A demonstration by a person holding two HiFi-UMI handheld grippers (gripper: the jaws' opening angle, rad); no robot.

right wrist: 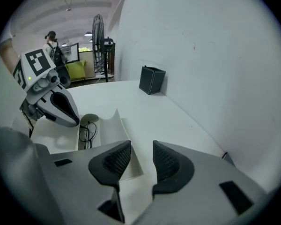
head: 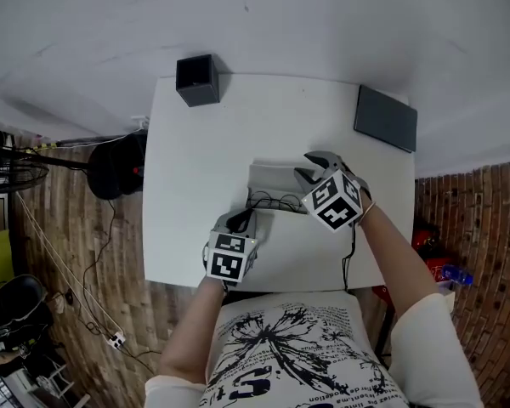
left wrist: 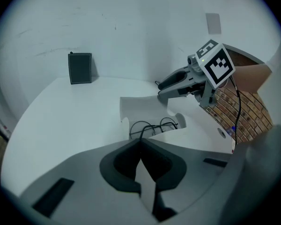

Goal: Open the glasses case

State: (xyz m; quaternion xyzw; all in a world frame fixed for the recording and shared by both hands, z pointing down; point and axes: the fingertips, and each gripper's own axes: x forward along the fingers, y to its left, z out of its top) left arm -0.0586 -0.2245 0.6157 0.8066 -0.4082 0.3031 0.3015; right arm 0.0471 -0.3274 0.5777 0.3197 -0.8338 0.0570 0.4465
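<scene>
The glasses case (head: 276,179) lies open at the middle of the white surface (head: 195,160). Its lid stands up on the far side, and a pair of thin dark-rimmed glasses (head: 272,201) lies in the tray. Your left gripper (head: 240,219) sits at the case's near left corner and points down at a slant. In the left gripper view its jaws are closed, tips meeting, with a pale strip pinched between the pads. That strip appears to be the near edge of the case, though it is not fully clear. Your right gripper (head: 306,168) is at the case's right side, by the raised lid. In the right gripper view its jaws stand a little apart with nothing between the pads, and the lid's white edge lies below and beyond them. A black box (head: 197,79) stands at the far left edge of the surface. A dark flat rectangular object (head: 385,117) lies at the far right corner. Both are well apart from the case.
</scene>
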